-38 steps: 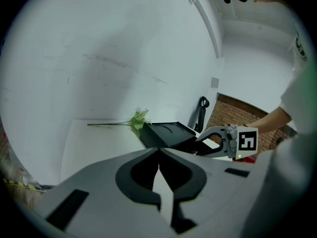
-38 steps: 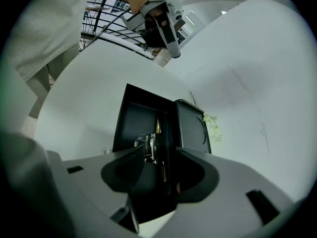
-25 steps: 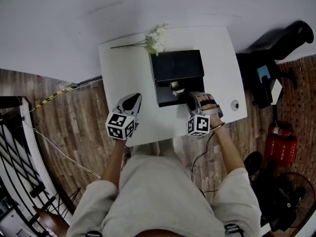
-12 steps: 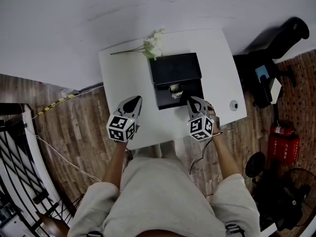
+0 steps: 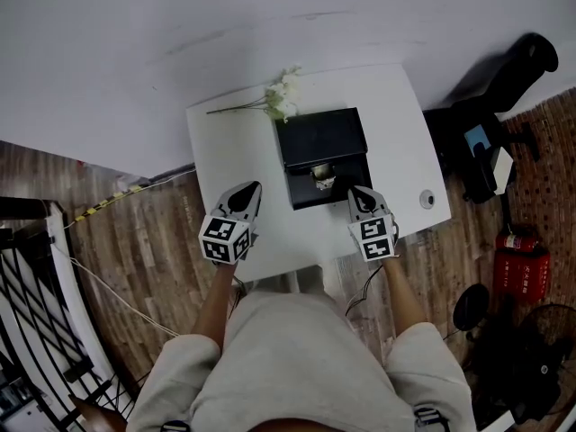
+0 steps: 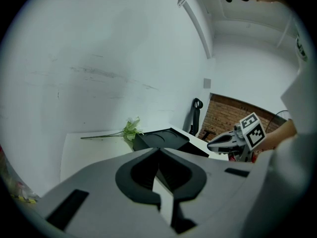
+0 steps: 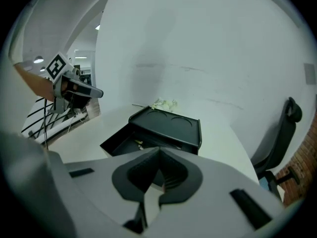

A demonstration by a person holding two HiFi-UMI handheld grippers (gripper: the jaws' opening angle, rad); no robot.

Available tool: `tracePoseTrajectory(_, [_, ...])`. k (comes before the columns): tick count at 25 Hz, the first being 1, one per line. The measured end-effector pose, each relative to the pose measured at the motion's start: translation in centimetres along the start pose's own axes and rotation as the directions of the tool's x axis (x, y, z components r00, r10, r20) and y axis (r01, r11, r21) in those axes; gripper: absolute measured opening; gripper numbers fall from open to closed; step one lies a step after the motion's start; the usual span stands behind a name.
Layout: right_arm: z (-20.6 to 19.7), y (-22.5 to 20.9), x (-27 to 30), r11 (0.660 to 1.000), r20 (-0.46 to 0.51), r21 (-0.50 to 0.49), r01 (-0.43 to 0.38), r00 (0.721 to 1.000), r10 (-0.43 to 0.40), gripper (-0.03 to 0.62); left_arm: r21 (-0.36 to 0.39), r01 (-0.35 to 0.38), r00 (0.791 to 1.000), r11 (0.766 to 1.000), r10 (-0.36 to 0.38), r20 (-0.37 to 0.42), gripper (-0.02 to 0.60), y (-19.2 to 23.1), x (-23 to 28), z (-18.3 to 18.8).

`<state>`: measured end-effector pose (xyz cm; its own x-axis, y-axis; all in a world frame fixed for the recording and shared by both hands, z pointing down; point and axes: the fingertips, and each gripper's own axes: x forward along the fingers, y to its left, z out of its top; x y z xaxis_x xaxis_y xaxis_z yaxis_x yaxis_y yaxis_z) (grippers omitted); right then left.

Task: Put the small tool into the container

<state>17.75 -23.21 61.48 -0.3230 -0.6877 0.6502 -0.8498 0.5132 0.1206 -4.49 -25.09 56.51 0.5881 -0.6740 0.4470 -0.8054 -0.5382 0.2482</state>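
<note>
Right gripper view: right tool [image 7: 158, 155] closed tight, empty. Ahead of it, the small yellowish implement [image 7: 139, 143] lies in the black plastic box's [image 7: 171, 125] open drawer. Left tool [image 6: 158, 155] closed, empty.

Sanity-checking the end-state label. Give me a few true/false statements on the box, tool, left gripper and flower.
1. The drawer of the box is open. True.
2. The tool lies on the table. False: it lies in the drawer.
3. The left gripper holds the flower. False: it is shut and empty; the flower lies on the table.
4. The flower lies behind the box. True.
</note>
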Motion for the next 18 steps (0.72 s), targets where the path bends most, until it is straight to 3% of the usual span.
tracePoseTrajectory(10, [3.0, -2.3, -2.5, 0.982, 0.108, 0.17, 0.085, 0.989, -0.104, -0.002, 0.016, -0.014, 0.999, 1.0, 0.013, 0.047, 0.009, 0.0, -0.8, 2.3])
tracePoseTrajectory(18, [6.2, -3.8, -5.2, 0.973, 0.205, 0.184, 0.141, 0.962, -0.178, -0.002, 0.035, -0.037, 0.994, 0.999, 0.033, 0.107, 0.009, 0.2, -2.0, 5.0])
